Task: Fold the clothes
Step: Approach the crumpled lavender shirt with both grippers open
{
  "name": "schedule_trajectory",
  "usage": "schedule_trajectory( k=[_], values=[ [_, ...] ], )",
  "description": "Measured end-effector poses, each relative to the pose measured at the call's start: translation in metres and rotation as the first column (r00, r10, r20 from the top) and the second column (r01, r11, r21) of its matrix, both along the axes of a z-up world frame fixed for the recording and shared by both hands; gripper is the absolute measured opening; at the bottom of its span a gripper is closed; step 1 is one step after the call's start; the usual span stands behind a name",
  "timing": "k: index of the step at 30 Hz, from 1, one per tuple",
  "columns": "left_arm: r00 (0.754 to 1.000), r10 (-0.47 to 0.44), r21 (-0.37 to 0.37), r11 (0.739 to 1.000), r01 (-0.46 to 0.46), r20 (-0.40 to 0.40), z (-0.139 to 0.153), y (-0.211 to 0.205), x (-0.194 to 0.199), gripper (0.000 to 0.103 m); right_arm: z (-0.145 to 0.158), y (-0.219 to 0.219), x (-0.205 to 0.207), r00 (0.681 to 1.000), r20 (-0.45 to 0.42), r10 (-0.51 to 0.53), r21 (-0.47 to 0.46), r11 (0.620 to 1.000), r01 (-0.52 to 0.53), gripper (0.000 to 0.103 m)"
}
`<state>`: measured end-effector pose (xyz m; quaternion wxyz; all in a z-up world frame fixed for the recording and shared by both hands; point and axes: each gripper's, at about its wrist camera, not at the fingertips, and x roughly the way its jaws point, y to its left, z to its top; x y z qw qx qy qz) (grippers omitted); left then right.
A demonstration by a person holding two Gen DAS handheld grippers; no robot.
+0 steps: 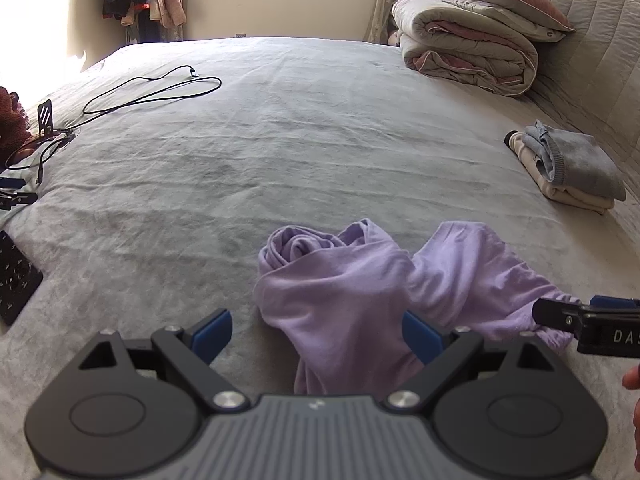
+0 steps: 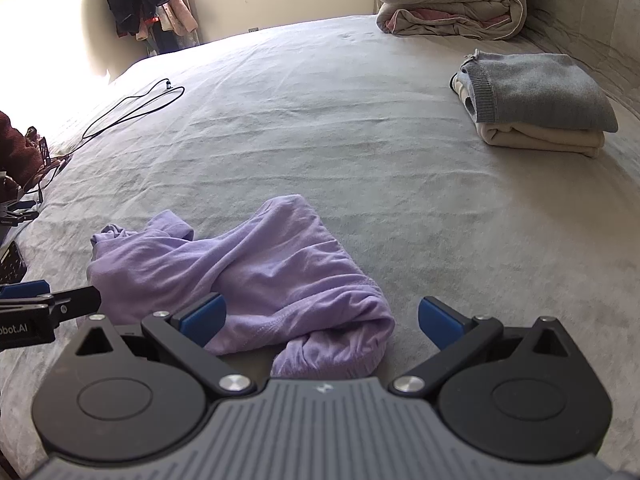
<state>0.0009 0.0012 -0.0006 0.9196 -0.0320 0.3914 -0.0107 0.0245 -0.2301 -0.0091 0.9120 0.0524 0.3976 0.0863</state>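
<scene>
Two grippers sit low over a grey bed (image 2: 320, 128), both with jaws apart. At far left a black cable (image 1: 152, 96) loops on the cover. The left gripper (image 1: 316, 334) straddles one bunched end of a crumpled lilac garment (image 2: 256, 276), which lies at the bed's near edge; the right gripper (image 2: 322, 320) straddles its other end. Farther right rests a folded stack (image 2: 536, 108), behind it a rolled duvet (image 2: 448, 0).
</scene>
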Motion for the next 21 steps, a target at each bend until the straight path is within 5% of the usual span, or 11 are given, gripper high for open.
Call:
schedule_trajectory(
  k=[9,21],
  values=[
    [1.000,0.012,-0.019,1.000,-0.013,-0.013,-0.003,0.006,0.005,0.093,-0.004,0.002,0.003,1.000,-0.006,0.012,-0.007,1.000,-0.012,0.103],
    [0.997,0.025,-0.155,0.987,-0.036,-0.078,-0.021,0.014,0.022,0.093,-0.005,0.006,0.005,0.999,0.000,0.042,0.006,0.999,-0.042,0.103]
  ],
)
